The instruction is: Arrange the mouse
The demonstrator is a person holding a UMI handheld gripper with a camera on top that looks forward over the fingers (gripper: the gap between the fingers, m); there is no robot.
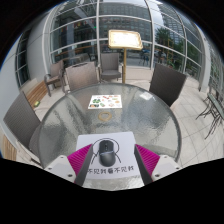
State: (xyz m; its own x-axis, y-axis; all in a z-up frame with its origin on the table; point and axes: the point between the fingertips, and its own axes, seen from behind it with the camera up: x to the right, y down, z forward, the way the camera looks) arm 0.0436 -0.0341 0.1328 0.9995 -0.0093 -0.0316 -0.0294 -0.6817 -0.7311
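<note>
On the table: a round glass table (75, 120) stands on a terrace, with chairs (108, 64) around it and a glazed building behind.
Mouse: a dark mouse (105, 153) lies on a white sheet (115, 140) at the near edge of the table, between the two fingers.
Gripper: the gripper (108, 163) has its fingers spread, one to each side of the mouse; whether the pads (83, 161) touch its sides cannot be told.
Other things: a small printed card (104, 100) lies near the middle of the table, well apart from the mouse.
Step in hand: probably the approach to a grasp, or a release just made; one view does not settle which.
Next move: if grasping, the fingers need to close evenly on the mouse's sides, then lift or slide it without dragging the sheet.
</note>
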